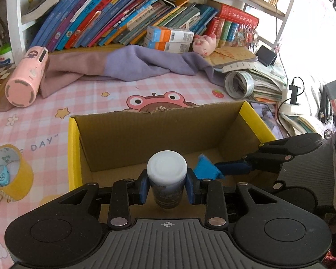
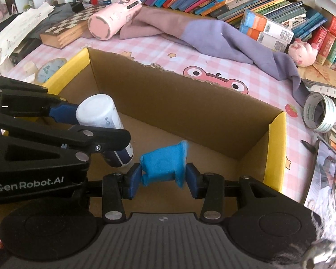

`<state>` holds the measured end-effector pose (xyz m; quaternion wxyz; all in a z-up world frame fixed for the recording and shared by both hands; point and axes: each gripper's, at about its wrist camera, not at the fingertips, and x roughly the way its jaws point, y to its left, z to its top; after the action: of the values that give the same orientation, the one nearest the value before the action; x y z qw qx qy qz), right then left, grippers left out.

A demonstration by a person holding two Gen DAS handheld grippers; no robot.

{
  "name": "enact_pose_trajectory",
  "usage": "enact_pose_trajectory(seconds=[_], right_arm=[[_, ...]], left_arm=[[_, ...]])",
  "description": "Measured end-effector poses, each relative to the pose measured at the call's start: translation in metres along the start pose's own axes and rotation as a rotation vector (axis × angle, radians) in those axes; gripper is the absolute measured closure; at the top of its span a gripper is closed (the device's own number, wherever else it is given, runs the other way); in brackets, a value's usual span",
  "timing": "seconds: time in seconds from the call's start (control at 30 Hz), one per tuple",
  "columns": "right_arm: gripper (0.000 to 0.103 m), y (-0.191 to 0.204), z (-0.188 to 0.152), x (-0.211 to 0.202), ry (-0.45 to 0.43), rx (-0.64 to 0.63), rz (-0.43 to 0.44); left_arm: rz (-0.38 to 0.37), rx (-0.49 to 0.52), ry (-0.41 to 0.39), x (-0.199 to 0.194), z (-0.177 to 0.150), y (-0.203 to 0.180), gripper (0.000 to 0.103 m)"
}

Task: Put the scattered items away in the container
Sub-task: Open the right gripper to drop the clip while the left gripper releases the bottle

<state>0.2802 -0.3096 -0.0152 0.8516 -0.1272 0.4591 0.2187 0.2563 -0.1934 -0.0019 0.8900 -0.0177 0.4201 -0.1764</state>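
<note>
A cardboard box point(image 1: 156, 134) with yellow side flaps stands open on the pink checked mat. My left gripper point(image 1: 167, 187) is shut on a small dark bottle with a white cap point(image 1: 166, 168), held just above the box floor near the front wall. In the right wrist view the bottle point(image 2: 100, 114) leans between the left gripper's fingers point(image 2: 62, 114). My right gripper point(image 2: 163, 179) is shut on a crumpled blue piece of soft material point(image 2: 165, 163), also inside the box point(image 2: 179, 103), right of the bottle. From the left wrist view the blue piece point(image 1: 203, 168) sits at the right gripper's finger point(image 1: 233, 168).
A pink tumbler point(image 1: 25, 78) lies at the back left beside a purple and mauve cloth point(image 1: 127, 62). A yellow tape roll point(image 1: 11, 174) sits left of the box, a white tape roll point(image 1: 239, 85) at the back right. Books, orange cartons point(image 1: 168, 38) and a pink plush pig point(image 1: 203, 43) line the back.
</note>
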Motion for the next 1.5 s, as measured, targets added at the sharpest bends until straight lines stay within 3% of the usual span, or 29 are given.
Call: enact_pose_trajectory(seconds=[0.1, 0.17, 0.3, 0.53, 0.8, 1.27, 1.5], right_arm=[[0.050, -0.001, 0.000, -0.004, -0.024, 0.009, -0.002], [0.047, -0.002, 0.000, -0.007, -0.047, 0.019, -0.010], [0.043, -0.004, -0.001, -0.013, -0.080, 0.036, -0.019], [0.042, -0.005, -0.008, -0.025, -0.120, 0.074, -0.027], [0.041, -0.005, -0.016, -0.049, -0.195, 0.101, -0.051], [0.042, -0.003, -0.035, -0.080, -0.299, 0.165, -0.133], [0.042, 0.003, -0.049, -0.096, -0.318, 0.243, -0.204]], left_arm=[[0.006, -0.004, -0.021, -0.004, 0.002, 0.000, 0.058], [0.024, -0.002, -0.045, -0.009, 0.003, 0.000, 0.047], [0.051, -0.001, -0.083, -0.017, 0.005, 0.000, 0.036], [0.071, 0.008, -0.121, -0.029, 0.004, -0.004, 0.026], [0.080, 0.061, -0.237, -0.057, -0.006, -0.021, 0.014], [0.118, 0.084, -0.309, -0.076, -0.013, -0.024, 0.013], [0.093, 0.076, -0.320, -0.088, -0.020, -0.013, 0.012]])
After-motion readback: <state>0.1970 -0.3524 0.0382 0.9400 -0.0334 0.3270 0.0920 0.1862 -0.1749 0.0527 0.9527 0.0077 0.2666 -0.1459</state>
